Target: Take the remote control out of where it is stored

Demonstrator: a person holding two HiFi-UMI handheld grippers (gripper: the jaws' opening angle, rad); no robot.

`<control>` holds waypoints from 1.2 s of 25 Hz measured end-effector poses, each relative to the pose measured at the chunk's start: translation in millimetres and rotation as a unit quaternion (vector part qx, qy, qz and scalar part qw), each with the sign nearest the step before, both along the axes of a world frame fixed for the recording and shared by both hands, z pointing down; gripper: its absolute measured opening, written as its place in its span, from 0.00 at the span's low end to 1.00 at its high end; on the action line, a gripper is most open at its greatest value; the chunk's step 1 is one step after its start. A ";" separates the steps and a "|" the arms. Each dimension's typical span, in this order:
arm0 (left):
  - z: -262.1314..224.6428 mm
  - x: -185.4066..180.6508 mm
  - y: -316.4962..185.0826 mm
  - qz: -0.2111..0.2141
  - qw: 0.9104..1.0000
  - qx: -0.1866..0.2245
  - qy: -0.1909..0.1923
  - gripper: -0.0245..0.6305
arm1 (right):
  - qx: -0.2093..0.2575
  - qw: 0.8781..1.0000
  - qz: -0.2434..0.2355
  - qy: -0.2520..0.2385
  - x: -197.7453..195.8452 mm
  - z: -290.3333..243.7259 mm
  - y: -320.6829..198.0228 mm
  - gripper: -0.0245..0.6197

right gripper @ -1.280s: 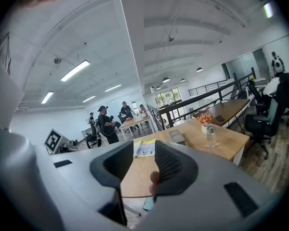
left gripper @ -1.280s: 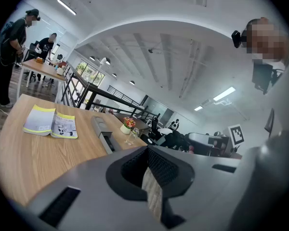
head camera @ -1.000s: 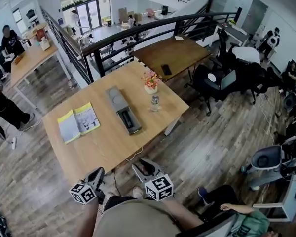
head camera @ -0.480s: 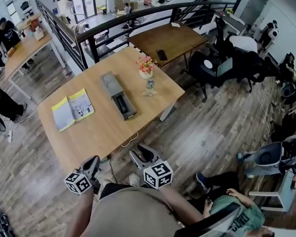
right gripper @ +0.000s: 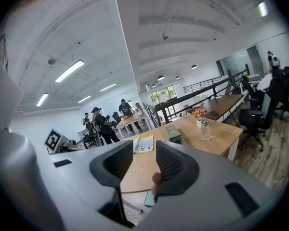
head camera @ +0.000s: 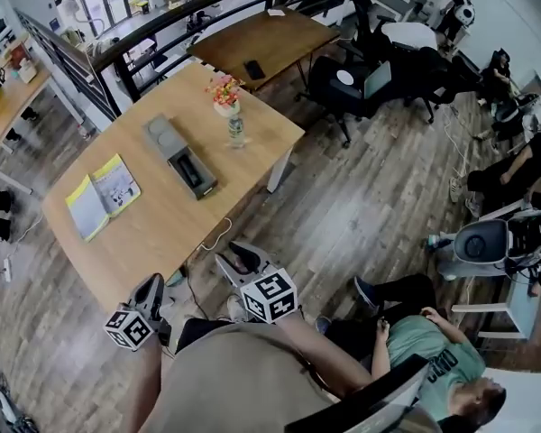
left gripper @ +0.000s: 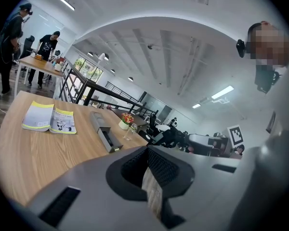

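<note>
A long grey storage box point(head camera: 178, 154) lies open on the wooden table point(head camera: 153, 233), with the black remote control point(head camera: 191, 174) lying in its near half. The same box point(left gripper: 104, 132) shows in the left gripper view and, small, as the box point(right gripper: 173, 134) in the right gripper view. Both grippers hang off the table's near edge, well short of the box. My left gripper point(head camera: 150, 294) has its pads pressed together with nothing between them point(left gripper: 146, 158). My right gripper point(head camera: 237, 260) stands slightly open and empty point(right gripper: 143, 161).
A yellow booklet point(head camera: 99, 197) lies left of the box. A flower pot point(head camera: 224, 96) and a clear bottle point(head camera: 236, 131) stand at the table's far right corner. A cable point(head camera: 218, 234) hangs off the near edge. Office chairs point(head camera: 361, 84) and seated people are to the right.
The head view has swung, so the table has slid up and to the left in the picture. Both grippers stay close to the body below the table's near edge.
</note>
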State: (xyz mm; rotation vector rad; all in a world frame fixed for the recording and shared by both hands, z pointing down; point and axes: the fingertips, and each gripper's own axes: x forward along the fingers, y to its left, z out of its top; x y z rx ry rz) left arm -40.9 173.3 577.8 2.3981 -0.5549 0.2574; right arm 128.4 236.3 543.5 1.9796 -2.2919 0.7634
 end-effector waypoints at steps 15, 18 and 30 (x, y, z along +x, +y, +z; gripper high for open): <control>10.1 -26.0 -13.3 -0.001 1.000 -0.017 -0.001 0.04 | -0.022 1.000 0.017 -0.009 -12.6 15.9 -18.0 0.27; 11.0 -28.3 -29.2 0.007 1.000 -0.019 0.004 0.04 | -0.027 0.999 0.025 -0.003 -16.7 17.7 -27.2 0.27; 0.0 -53.2 -93.1 0.048 0.998 -0.024 0.025 0.04 | -0.048 0.997 0.057 0.011 -54.2 -1.8 -80.2 0.27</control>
